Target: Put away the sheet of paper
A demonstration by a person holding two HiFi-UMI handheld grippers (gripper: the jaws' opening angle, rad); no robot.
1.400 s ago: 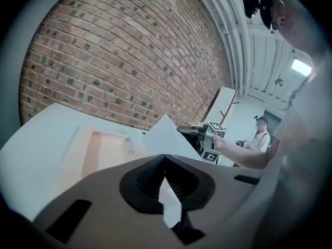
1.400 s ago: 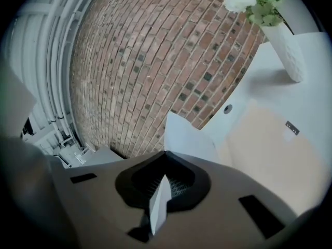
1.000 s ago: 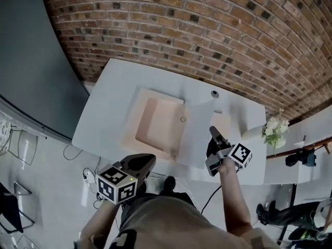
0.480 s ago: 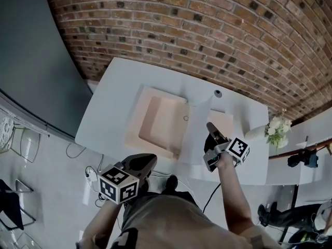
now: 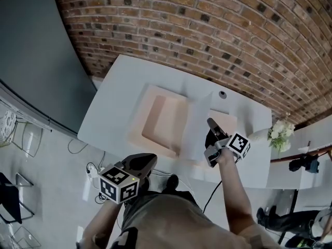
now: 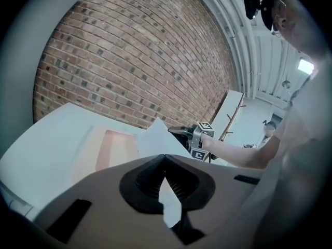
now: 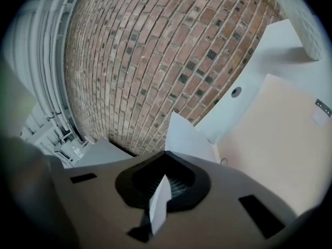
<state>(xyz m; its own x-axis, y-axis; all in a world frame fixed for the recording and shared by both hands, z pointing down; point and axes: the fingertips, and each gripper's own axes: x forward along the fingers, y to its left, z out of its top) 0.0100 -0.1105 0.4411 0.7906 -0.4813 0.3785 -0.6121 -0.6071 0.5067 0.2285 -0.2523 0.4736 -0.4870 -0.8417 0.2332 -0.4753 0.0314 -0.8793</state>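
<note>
One sheet [image 5: 197, 119] stands upright over the counter [image 5: 119, 97], just beside the peach tray [image 5: 155, 119]. The right gripper [image 5: 210, 123] has it by the near edge, jaws closed on the paper. The left gripper [image 5: 148, 161] hangs low by the body, off the counter, jaws together on nothing. Paper this thin should be light and floppy, apt to bow or crease from a one-edge hold. A light pinch close to a corner, with the far side supported, would probably steady it.

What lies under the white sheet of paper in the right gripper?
The open pale peach folder on the white table. The white sheet of paper covers the folder's middle; whatever lies there is hidden.
</note>
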